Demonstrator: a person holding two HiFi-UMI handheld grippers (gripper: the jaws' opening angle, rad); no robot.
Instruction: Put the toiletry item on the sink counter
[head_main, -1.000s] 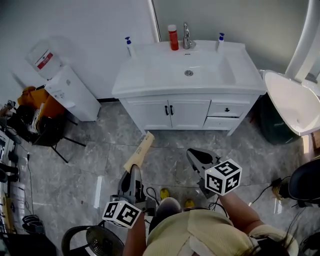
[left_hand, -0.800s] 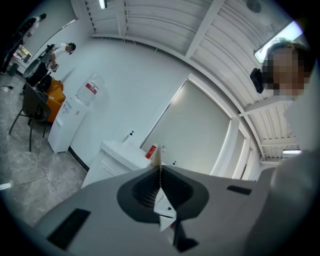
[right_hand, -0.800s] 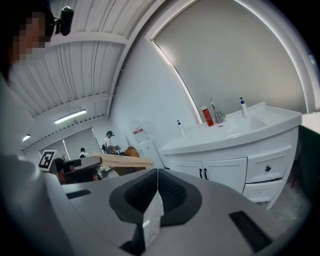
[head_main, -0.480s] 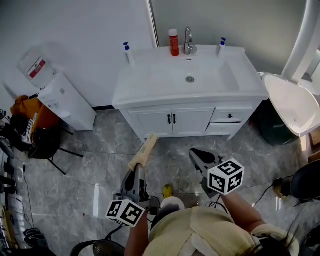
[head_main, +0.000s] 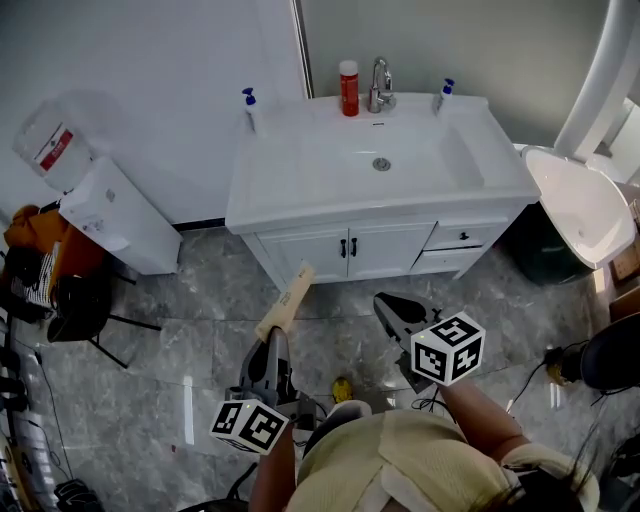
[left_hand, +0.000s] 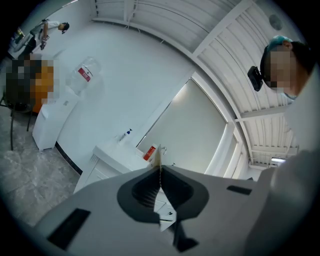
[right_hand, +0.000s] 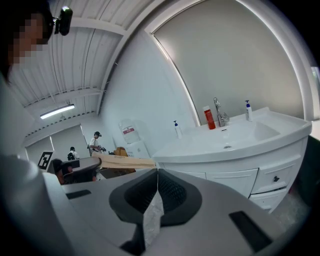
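A long tan box (head_main: 289, 296) sticks out of my left gripper (head_main: 272, 338), which is shut on its near end, over the grey floor in front of the vanity. In the left gripper view the box (left_hand: 158, 158) shows as a thin edge pinched where my left gripper (left_hand: 159, 169) closes. The white sink counter (head_main: 280, 180) lies ahead, well apart from both grippers. My right gripper (head_main: 388, 306) hangs to the right at about the same height, shut with nothing in it. The right gripper view shows its own jaws meeting, my right gripper (right_hand: 157, 173) empty, and the tan box (right_hand: 122, 161) off to its left.
On the counter's back edge stand a red bottle (head_main: 348, 75), a faucet (head_main: 379, 85) and two pump bottles (head_main: 247, 103) (head_main: 443, 93). A water dispenser (head_main: 100, 215) stands to the left, a toilet (head_main: 580, 205) to the right, and a dark chair (head_main: 75, 300) at far left.
The view has shifted a little, so the dispenser and chair slid leftward. Both grippers keep nearly the same places, and the left one still holds the tan box.
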